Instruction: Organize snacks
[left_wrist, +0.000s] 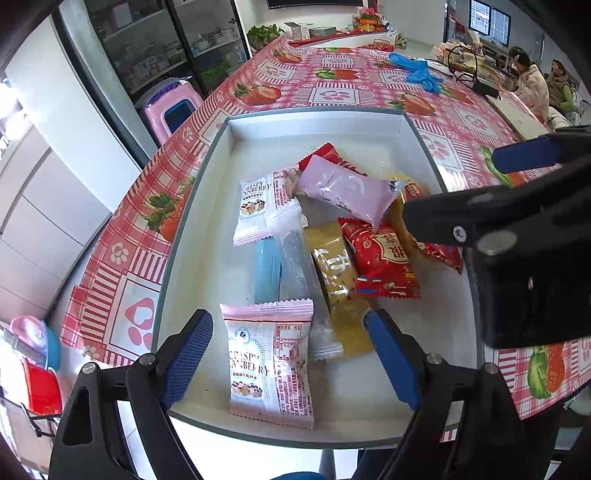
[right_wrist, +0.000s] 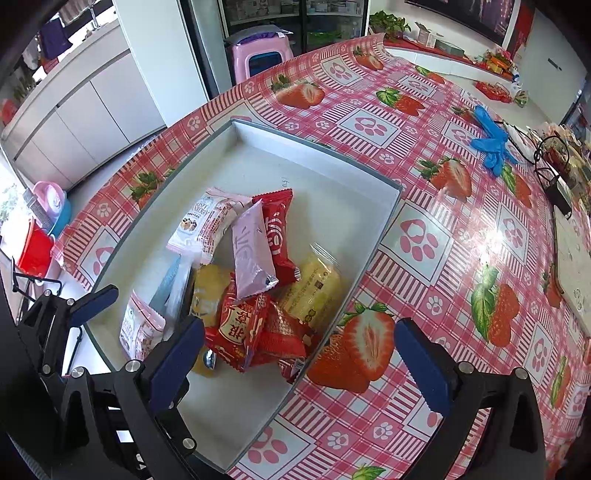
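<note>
A shallow white tray (left_wrist: 314, 114) (right_wrist: 314, 151) on the strawberry tablecloth holds a loose heap of snack packets. My left gripper (left_wrist: 290, 360) hangs open over the tray's near edge. A pink cranberry packet (left_wrist: 271, 365) lies flat between its blue pads without touching them. Further in lie a second cranberry packet (left_wrist: 256, 210), a lilac packet (left_wrist: 343, 190) (right_wrist: 251, 254), a gold one (left_wrist: 332, 269), a clear-and-blue one (left_wrist: 291, 258) and red ones (left_wrist: 376, 258) (right_wrist: 240, 328). My right gripper (right_wrist: 301, 367) stands wide open above the tray's right rim with nothing between its pads. A yellow packet (right_wrist: 314, 291) sits beside the red ones.
Blue gloves (left_wrist: 421, 74) (right_wrist: 491, 144) and a black cable with adapter (right_wrist: 557, 195) lie on the far tablecloth. A pink stool (left_wrist: 170, 110) stands beyond the table edge. A red basket (left_wrist: 40, 387) sits low at the left. Two people (left_wrist: 532, 81) sit at the far right.
</note>
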